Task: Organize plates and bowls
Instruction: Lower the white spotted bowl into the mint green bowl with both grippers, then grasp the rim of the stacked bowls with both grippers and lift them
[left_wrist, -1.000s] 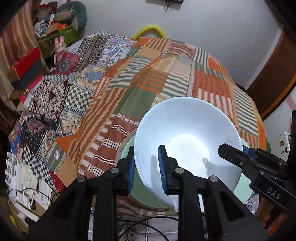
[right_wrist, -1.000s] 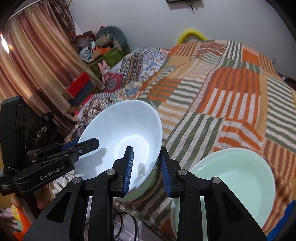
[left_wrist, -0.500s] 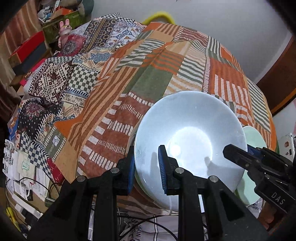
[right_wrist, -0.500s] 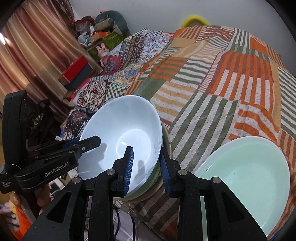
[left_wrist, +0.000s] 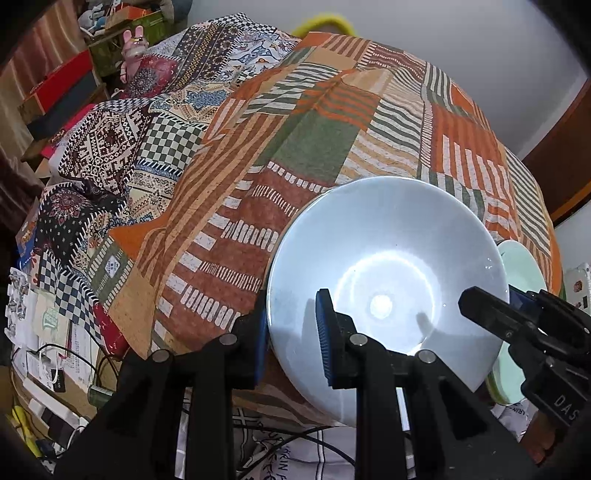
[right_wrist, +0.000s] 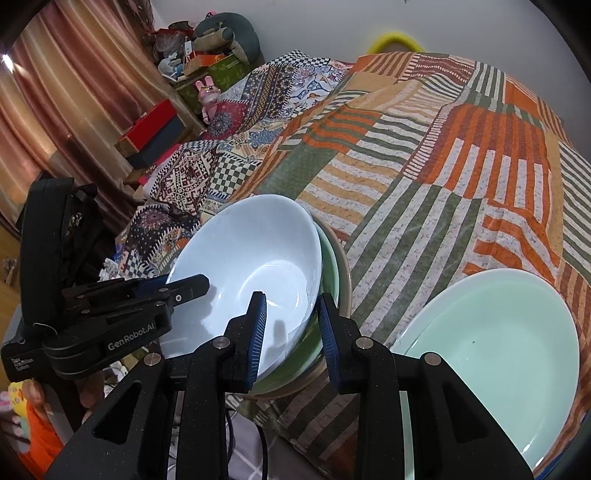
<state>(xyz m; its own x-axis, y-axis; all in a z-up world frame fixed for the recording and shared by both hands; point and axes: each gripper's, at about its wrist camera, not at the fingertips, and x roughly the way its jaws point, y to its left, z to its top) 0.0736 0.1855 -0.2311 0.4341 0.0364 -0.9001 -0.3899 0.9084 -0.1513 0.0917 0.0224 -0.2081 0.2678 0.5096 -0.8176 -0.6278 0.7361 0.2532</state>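
A pale blue bowl (right_wrist: 247, 273) is held at the near edge of a bed covered with a patchwork quilt (right_wrist: 424, 177), nested in a green bowl (right_wrist: 328, 266) which itself sits in a tan-rimmed one beneath. The left tongs (left_wrist: 291, 345) are closed on the blue bowl's near-left rim, one pad inside and one outside. The right tongs (right_wrist: 291, 338) straddle its near-right rim, but a gap seems to remain between the pads and the bowl walls, so it cannot be told whether they are gripping or merely parted around it. The blue bowl appears slightly tilted, so it is perhaps not yet fully seated. To the right, just beside the bowl stack, pale green plates (right_wrist: 495, 343) are stacked; at least two rims can be made out. The sorting is judged almost finished: bowls gathered in one pile, plates in another, with only the release of the blue bowl apparently left.
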